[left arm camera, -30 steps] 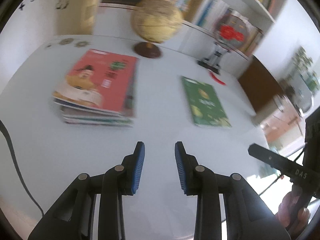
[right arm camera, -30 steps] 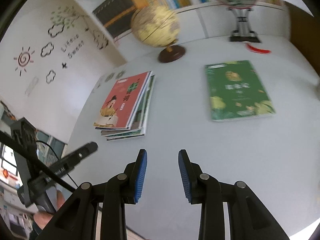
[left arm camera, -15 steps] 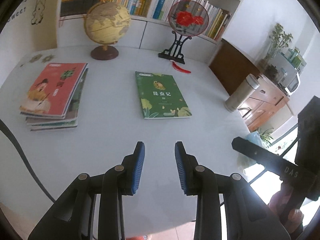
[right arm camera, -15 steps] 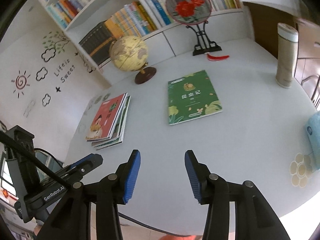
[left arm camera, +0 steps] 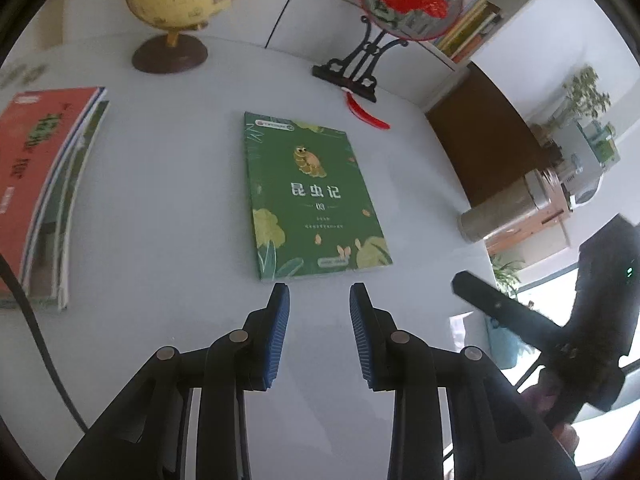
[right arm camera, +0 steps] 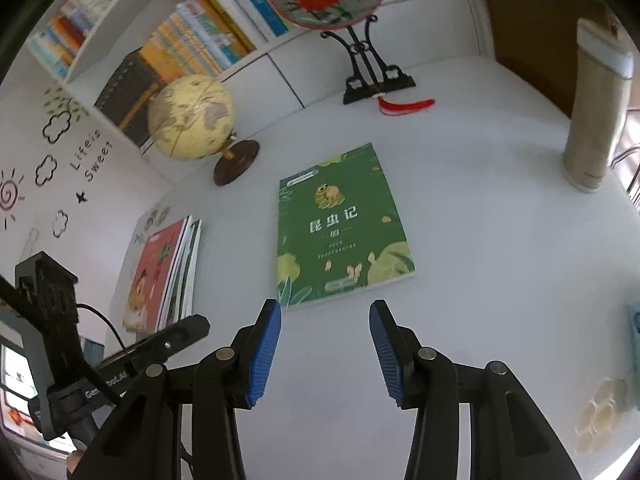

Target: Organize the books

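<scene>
Left wrist view: the left gripper (left arm camera: 319, 296) now sits just short of the near edge of the green book (left arm camera: 310, 196), which a second ago lay well off to the right and far smaller. Its jaws stand narrow and empty, no wider than before. The stack of books (left arm camera: 38, 200), red cover on top, has slid to the left edge of the picture, well apart from the green book on the white table (left arm camera: 168, 240).

Right wrist view: the right gripper (right arm camera: 325, 316) has also closed in on the green book (right arm camera: 340, 224), whose near edge now lies just beyond the fingertips. Its jaws have spread wider than a second ago, with nothing between them.

Both grippers appear set to take the 1 loose book, probably to add it to the stack (right arm camera: 166, 276).
</scene>
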A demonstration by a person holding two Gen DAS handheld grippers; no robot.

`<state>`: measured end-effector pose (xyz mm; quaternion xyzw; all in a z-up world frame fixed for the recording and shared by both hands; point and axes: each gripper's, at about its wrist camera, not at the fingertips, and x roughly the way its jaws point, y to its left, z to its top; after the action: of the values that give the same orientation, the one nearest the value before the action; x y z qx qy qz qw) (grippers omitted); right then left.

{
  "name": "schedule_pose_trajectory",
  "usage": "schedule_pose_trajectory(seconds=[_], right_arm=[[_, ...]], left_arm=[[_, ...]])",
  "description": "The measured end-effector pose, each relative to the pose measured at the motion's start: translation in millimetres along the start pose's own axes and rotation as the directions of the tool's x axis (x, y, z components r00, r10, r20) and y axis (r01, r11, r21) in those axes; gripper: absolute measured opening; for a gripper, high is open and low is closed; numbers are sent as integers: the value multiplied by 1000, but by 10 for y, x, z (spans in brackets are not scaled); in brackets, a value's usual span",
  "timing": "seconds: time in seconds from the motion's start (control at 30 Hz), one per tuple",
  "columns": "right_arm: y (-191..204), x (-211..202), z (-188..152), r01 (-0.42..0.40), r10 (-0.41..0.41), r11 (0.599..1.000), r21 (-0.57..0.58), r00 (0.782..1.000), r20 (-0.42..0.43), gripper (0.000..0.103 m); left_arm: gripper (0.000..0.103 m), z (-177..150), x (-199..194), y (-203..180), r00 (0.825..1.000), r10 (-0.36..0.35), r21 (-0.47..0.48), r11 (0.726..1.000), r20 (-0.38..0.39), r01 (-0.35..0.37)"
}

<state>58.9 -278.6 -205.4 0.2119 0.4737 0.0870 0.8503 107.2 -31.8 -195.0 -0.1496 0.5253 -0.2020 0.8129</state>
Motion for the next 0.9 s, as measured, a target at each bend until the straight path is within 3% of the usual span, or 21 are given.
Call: schedule_pose_trajectory(seconds=[0.1, 0.17, 0.2, 0.23, 0.3, 0.43, 0.53, 0.9], right_arm=[[-69, 206, 91, 22, -21, 1000, 13, 999, -29, 45], [-114, 320, 156, 30, -28, 999, 29, 998, -50, 45], [-130, 355, 182, 36, -35, 999, 30, 998, -54, 45], [-141, 397, 214, 52, -50, 998, 28, 997, -57, 45], [-165, 498, 283, 79, -78, 997, 14, 994, -75, 50], [-245, 708, 392, 92, -93, 996, -15, 990, -107, 50], [-300, 869, 480, 101, -107, 993, -58, 987, -116, 50], [-441, 1292, 702, 113, -138, 977, -181, 982, -132, 49]], left_arm=[[29, 120, 141, 55, 1000, 22, -7, 1000, -13, -22], [57, 188, 297, 114, 999, 25, -31, 999, -48, -26], [78, 212, 362, 163, 999, 6, -63, 998, -48, -9], [81, 229, 399, 208, 999, -12, -93, 996, -38, 8], [81, 267, 483, 270, 999, -29, -132, 991, -35, 24], [81, 338, 696, 263, 996, 80, -105, 991, -31, -83], [81, 368, 871, 268, 993, 107, -100, 989, -42, -110], [74, 346, 1044, 241, 992, 119, -109, 987, -29, -122]])
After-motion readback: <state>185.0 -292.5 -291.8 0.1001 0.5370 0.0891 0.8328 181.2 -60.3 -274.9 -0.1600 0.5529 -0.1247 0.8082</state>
